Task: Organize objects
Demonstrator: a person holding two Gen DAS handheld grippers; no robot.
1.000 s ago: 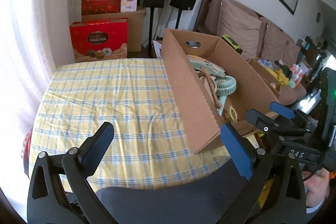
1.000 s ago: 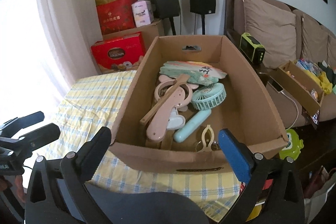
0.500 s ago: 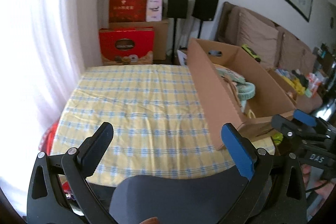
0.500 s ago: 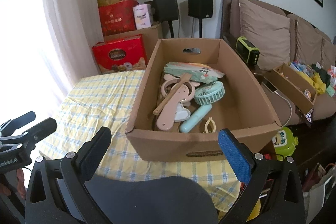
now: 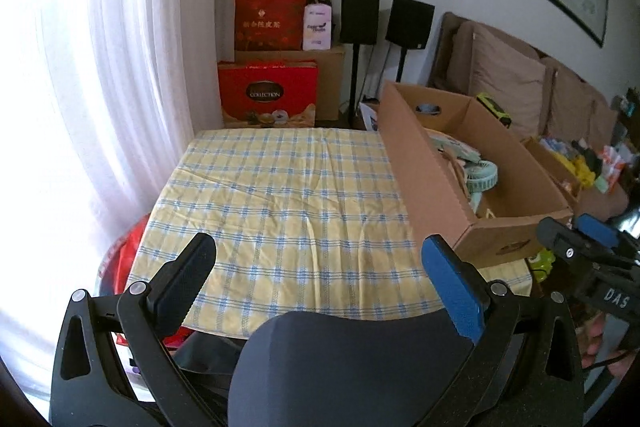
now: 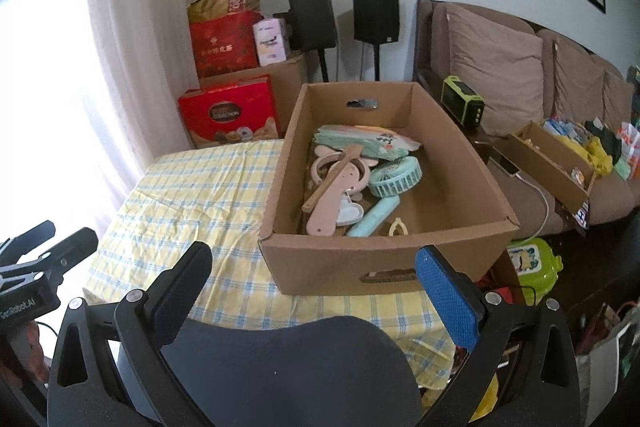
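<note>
Left gripper (image 5: 320, 267): jaws spread wide, empty, held above the near edge of the yellow-and-blue checked tablecloth (image 5: 280, 195). Right of it, the open brown cardboard box (image 6: 460, 163) sits on the cloth's right side. Inside lie a pink plastic hand mirror (image 6: 334, 199), a wooden stick (image 6: 332, 177) across it, a mint-green handheld fan (image 6: 394, 177), and a folded mint-green cloth (image 6: 360, 141) at the back. Right gripper (image 6: 314, 273): jaws parted, empty, held off the box's near wall.
</note>
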